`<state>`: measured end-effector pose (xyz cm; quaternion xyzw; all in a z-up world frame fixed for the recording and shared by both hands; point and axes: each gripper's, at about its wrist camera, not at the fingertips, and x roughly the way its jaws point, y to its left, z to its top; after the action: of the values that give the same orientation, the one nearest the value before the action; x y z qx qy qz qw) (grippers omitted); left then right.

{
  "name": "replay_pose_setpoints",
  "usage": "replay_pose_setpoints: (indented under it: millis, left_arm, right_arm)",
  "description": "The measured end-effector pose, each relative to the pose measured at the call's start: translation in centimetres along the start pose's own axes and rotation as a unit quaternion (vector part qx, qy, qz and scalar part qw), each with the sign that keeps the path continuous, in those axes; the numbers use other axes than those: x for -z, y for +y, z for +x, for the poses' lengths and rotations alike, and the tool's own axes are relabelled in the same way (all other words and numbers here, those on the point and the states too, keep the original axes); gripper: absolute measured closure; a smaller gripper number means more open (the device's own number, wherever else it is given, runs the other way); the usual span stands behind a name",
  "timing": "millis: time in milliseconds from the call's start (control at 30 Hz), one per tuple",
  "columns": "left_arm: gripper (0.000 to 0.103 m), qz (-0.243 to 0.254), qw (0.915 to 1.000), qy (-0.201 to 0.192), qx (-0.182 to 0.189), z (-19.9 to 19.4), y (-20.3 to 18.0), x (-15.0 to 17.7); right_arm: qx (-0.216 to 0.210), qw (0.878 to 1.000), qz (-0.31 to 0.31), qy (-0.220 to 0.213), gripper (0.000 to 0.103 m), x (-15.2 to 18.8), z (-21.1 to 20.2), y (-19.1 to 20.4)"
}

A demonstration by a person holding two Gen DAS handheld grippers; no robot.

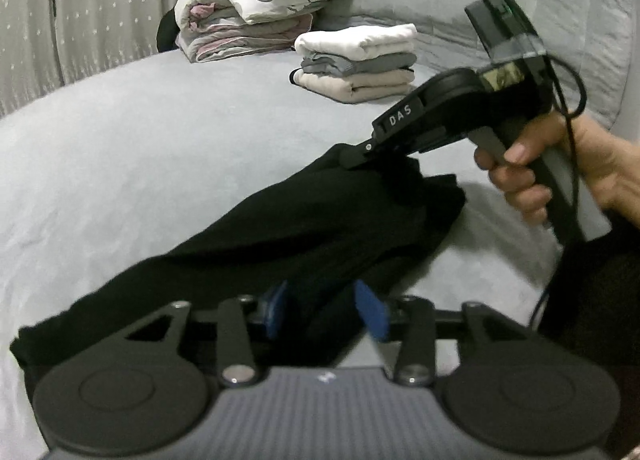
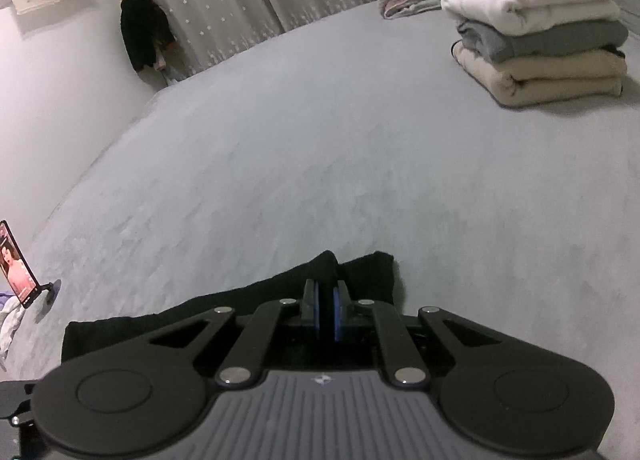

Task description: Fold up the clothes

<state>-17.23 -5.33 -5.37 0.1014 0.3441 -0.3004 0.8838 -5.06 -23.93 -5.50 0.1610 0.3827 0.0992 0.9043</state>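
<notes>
Nearest in the left wrist view, the left tool has its blue pads spread around bunched cloth of the black garment, which lies on the grey bed, long axis running from lower left up to the right tool. That tool's pads (right wrist view only) are pressed together, pinching a fold. Farther off sits a folded stack; only the right view shows the phone.

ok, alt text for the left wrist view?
Right tongs, shut, pinch a corner of a black fabric garment lifted off the pale grey bedspread. The left tongs sit with blue pads apart around its near edge. Behind: a stack of folded white, grey and beige clothes.
</notes>
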Motion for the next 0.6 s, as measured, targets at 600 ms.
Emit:
replay_pose_setpoints:
  millis: [600]
  left_arm:
    - [0.063,-0.025,0.9992,0.023,0.018,1.0,2.5,-1.2]
  right_arm:
    - [-0.008,1.000,0.013,0.000,0.090,-0.2,0.1,-0.3]
